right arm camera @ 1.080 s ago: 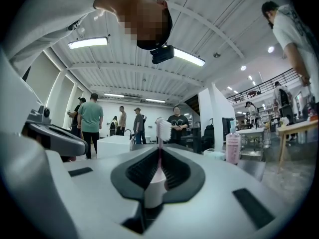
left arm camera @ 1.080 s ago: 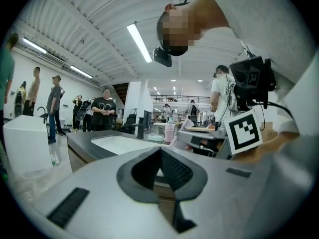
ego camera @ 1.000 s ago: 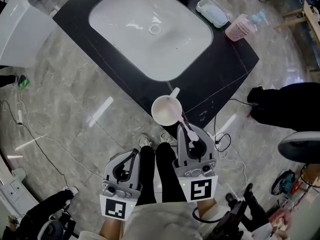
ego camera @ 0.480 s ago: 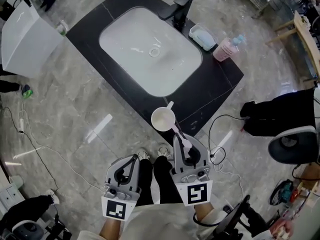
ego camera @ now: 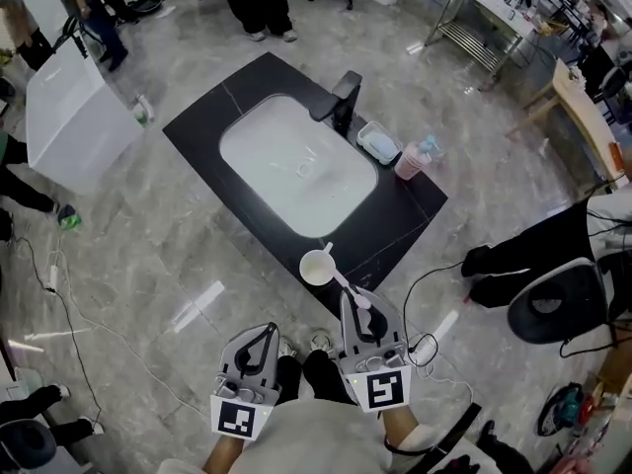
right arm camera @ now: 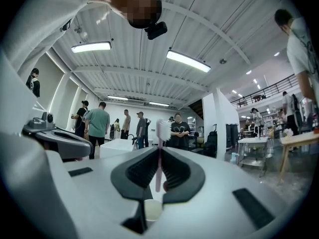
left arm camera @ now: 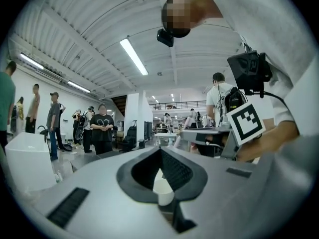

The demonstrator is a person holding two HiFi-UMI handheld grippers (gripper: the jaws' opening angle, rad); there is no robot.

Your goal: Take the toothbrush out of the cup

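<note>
A white cup (ego camera: 316,268) with a small handle stands at the near edge of the black counter (ego camera: 410,205). My right gripper (ego camera: 353,296) is shut on the toothbrush (ego camera: 347,285), whose end reaches toward the cup's rim. In the right gripper view the toothbrush (right arm camera: 159,153) stands upright between the right gripper's (right arm camera: 159,152) jaws, white bristles on top. My left gripper (ego camera: 269,328) hangs lower left of the cup, jaws together and nothing in them. In the left gripper view, the left gripper (left arm camera: 160,151) shows its tips meeting.
The counter holds a white basin (ego camera: 296,166), a black faucet (ego camera: 341,102), a soap dish (ego camera: 378,143) and a pink bottle (ego camera: 410,161). A white box (ego camera: 79,117) stands at left, an office chair (ego camera: 553,304) at right. Cables lie on the marble floor. People stand at the back.
Both grippers and the head view have risen, so the counter looks smaller and farther. The toothbrush stays in the right gripper, and the cup has not moved.
</note>
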